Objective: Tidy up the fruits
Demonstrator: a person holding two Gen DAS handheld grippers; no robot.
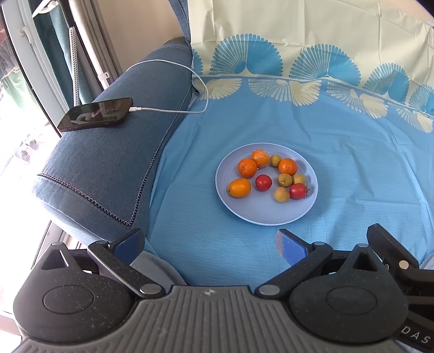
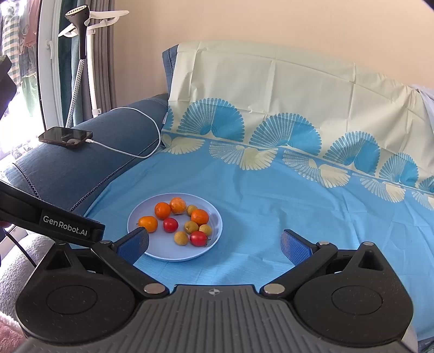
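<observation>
A pale blue plate [image 1: 267, 214] is seen lying flat on a blue cloth [image 1: 339, 168] spread over a sofa seat, and all the fruit is gathered on it. Four orange fruits are counted: an oval one [image 1: 239, 187] at the plate's left side, a round one [image 1: 247, 167] behind it, a rough-skinned one [image 1: 260, 158] touching that, and another [image 1: 287, 166] further right. Two red fruits are seen, one [image 1: 263, 182] near the plate's middle and one [image 1: 297, 191] toward the right rim. Small yellow-green fruits [image 1: 284, 179] are scattered between them.

The left tool [image 1: 210, 244] is held short of the plate with its blue-padded fingers spread wide and nothing between them. The right tool [image 2: 214, 245] is likewise spread apart and empty; in the right wrist view its left finger [image 2: 134, 244] overlaps the near-left rim of the plate [image 2: 190, 254], just in front of the oval orange fruit [image 2: 148, 223], though contact cannot be judged.

Only the left wrist view shows the whole plate unobstructed, and part of the other tool's black body [image 1: 393, 252] at its right edge. Only the right wrist view shows the cream upper part of the cloth draped over the sofa back [image 2: 271, 78], the wall behind it, a garment steamer head [image 2: 78, 16] by the window, and a black bar printed "GenRobot.AI" [image 2: 65, 221] at the left.

In both views a dark phone [image 1: 96, 114] is seen resting on the denim-blue sofa arm [image 1: 108, 168], with a white cable [image 1: 173, 110] plugged into it and trailing to the cloth.
</observation>
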